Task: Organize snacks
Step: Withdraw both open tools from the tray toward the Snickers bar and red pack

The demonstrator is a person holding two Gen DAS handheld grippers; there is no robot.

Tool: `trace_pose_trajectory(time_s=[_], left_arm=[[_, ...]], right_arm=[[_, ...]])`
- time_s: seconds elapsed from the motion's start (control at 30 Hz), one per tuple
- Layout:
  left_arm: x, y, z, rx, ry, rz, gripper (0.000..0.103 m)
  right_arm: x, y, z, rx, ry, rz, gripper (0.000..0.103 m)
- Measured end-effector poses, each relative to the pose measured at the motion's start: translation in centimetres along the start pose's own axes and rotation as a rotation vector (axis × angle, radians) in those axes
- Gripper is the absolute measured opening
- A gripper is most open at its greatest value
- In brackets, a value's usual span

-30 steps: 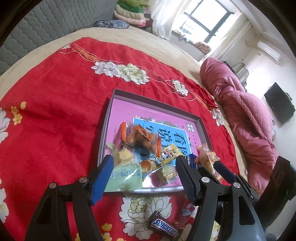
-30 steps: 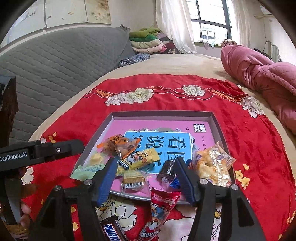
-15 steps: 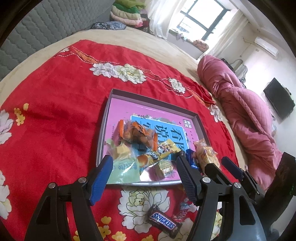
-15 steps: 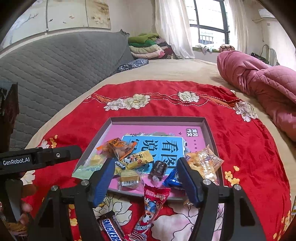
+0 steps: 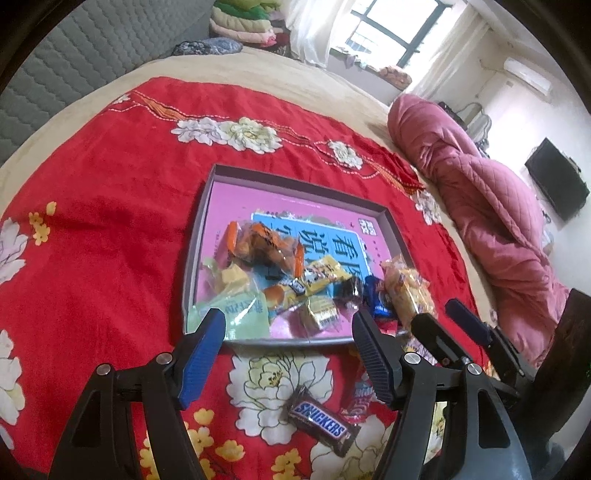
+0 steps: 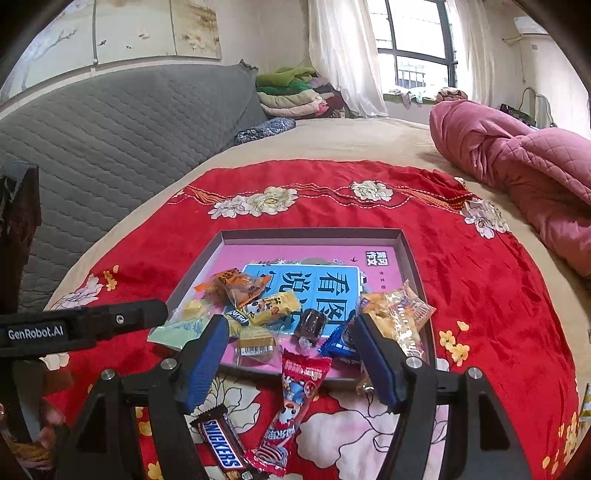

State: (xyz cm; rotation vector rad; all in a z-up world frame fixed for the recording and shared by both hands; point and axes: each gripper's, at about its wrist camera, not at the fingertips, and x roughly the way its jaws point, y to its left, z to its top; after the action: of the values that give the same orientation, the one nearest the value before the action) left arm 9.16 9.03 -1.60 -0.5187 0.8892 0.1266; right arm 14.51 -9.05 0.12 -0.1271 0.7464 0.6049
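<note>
Both tools, left point(image 5: 288, 350) and right point(image 6: 288, 354), hang spread and empty over the tray's point(image 6: 413, 266) near rim; Snickers point(image 5: 321, 426) and red packet point(image 6: 295, 402) lie outside on the bedcloth point(image 6: 480, 280); soft cloth may bunch under a pinch.

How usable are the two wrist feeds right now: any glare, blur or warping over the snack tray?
Left wrist view: the window is blown out, the tray is evenly lit and wrappers readable, strong fisheye bending toward the edges, dark vignette corners. Right wrist view: sharp, the Snickers bar label legible, the window bright but not washing out the tray.
</note>
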Motion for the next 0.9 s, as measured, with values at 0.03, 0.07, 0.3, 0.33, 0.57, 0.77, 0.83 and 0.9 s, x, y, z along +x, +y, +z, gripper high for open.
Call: trace_pose_trajectory(time_s=[0.03, 0.07, 0.3, 0.33, 0.57, 0.77, 0.83, 0.9], left_arm=[[0.0, -0.1, -0.1, 0.001, 0.003, 0.003, 0.073], [0.0, -0.2, -0.2, 0.002, 0.007, 0.003, 0.073], [-0.2, -0.6, -1.3, 0.012, 0.046, 0.01, 0.073], [-0.2, -0.6, -1.6, 0.011, 0.054, 0.011, 0.073], [0.3, -0.4, -3.7, -0.01, 0.131, 0.011, 0.073], [1.5, 0.1, -5.4, -0.049, 0.211, 0.006, 0.073], [1.9, 0.6, -5.8, -0.084, 0.238, -0.007, 0.073], [2.4, 1.1, -6.2, -0.127, 0.264, -0.04, 0.073]], right_arm=[[-0.1, 0.0, -0.1, 0.001, 0.0, 0.0, 0.07], [-0.3, 0.0, -0.2, 0.0, 0.0, 0.002, 0.07], [-1.0, -0.4, -0.9, 0.004, 0.005, 0.001, 0.071], [-1.1, -0.5, -1.0, 0.005, 0.005, 0.001, 0.072], [-1.6, -0.8, -2.0, 0.012, 0.029, 0.005, 0.073], [-1.0, -1.1, -3.7, 0.017, 0.099, 0.012, 0.073], [-0.4, -1.1, -4.3, 0.006, 0.129, 0.005, 0.073], [0.3, -1.0, -4.9, -0.011, 0.16, -0.004, 0.073]])
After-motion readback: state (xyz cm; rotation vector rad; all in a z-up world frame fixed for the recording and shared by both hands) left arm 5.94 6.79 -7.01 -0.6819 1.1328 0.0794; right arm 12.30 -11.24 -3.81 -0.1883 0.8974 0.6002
